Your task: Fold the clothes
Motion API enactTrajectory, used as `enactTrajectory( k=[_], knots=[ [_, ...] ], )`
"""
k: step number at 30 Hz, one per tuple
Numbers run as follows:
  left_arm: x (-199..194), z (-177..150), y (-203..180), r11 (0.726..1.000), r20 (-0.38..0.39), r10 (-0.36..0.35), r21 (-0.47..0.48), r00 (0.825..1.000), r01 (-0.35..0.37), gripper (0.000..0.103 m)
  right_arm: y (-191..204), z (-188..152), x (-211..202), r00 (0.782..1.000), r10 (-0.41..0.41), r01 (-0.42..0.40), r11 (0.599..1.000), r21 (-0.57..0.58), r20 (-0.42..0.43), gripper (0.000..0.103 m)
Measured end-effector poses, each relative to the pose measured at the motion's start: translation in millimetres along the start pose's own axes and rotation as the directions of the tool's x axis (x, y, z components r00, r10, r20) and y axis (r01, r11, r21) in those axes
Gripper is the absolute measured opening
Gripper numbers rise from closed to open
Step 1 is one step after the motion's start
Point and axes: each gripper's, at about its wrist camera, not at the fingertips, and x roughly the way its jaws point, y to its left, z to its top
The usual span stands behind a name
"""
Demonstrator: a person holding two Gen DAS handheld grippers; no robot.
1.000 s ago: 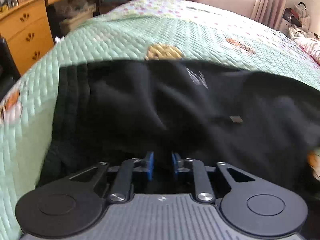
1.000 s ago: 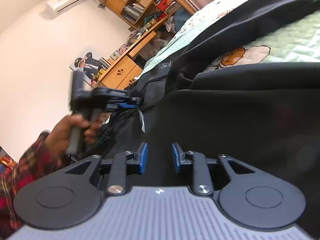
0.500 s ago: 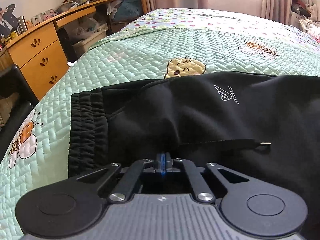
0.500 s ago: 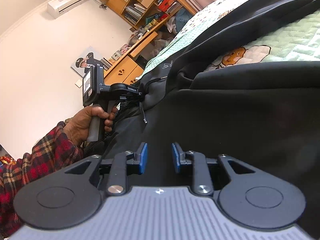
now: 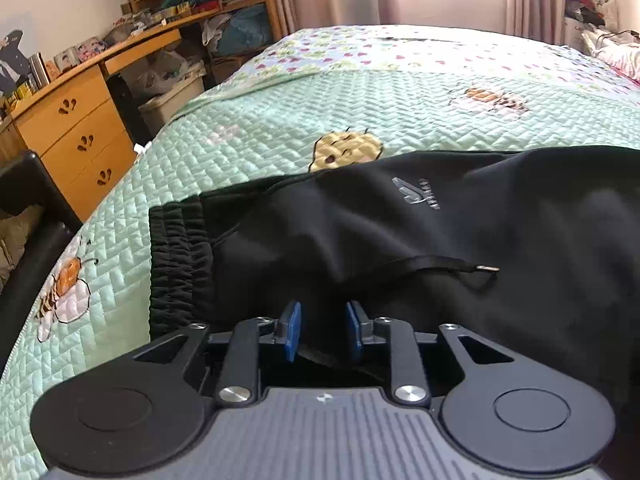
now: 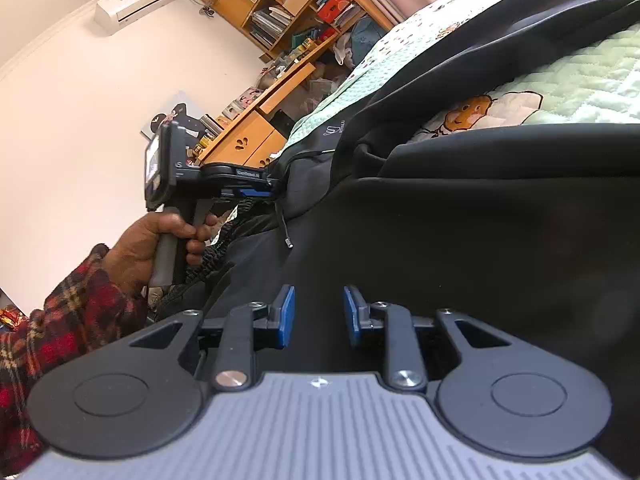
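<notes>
Black sweatpants (image 5: 460,248) lay spread across the mint-green quilted bedspread (image 5: 280,136) of the bed, the elastic waistband (image 5: 180,264) bunched toward my left and a drawstring (image 5: 440,266) trailing over the front with its metal tip showing. My left claw (image 5: 322,332) sat low at the near edge of the cloth by the waistband, its blue pads parted, with a dark strip of fabric or cord lying in the gap but not pinched. From my right wrist view I saw the right claw (image 6: 319,316) with its pads likewise apart, hovering over the black cloth and gripping nothing; farther off in that view my left hand (image 6: 160,248), in a red plaid sleeve (image 6: 68,320), held the other tool at the waist end. One pant leg ran away up the bed, with a patch of bedspread showing between it and the nearer cloth. I judged the step in hand to be laying out or taking hold of the waist end, though this spread would suit either a garment just smoothed flat or one let go between folds. Any next grasp called for closing squarely on the doubled edge, keeping the drawstring from snagging between the pads.
</notes>
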Motion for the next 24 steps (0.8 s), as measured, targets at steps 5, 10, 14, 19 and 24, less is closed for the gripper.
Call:
enactTrajectory(
  k=[5,10,14,19,24],
  knots=[
    [-12.9,4.1,-12.1,0.999,0.028,-0.002,0.032,1.0,0.001,0.041,-1.4,-0.2,0.0,1.0,0.003,-0.003,1.0,0.0,0.001,0.029],
    [-7.6,7.2,-17.1,0.999,0.022,-0.005,0.034,1.0,0.004,0.042,-2.7,-0.5,0.0,1.0,0.007,-0.007,1.0,0.001,0.002,0.029],
    [23.4,7.1,-9.7,1.0,-0.037,0.021,0.005,0.999,-0.021,0.042,-4.5,-0.4,-1.1,1.0,0.014,-0.014,1.0,0.006,0.003,0.029],
    [41.7,13.1,15.6,0.995,-0.058,0.031,-0.094,0.998,-0.036,0.042,-6.3,0.2,-1.3,1.0,0.021,-0.021,1.0,0.011,0.004,0.029],
    [22.9,16.8,12.8,0.991,-0.046,0.034,-0.129,0.998,-0.04,0.04,-6.1,0.2,-1.4,1.0,0.019,-0.019,1.0,0.009,0.004,0.028]
  ],
)
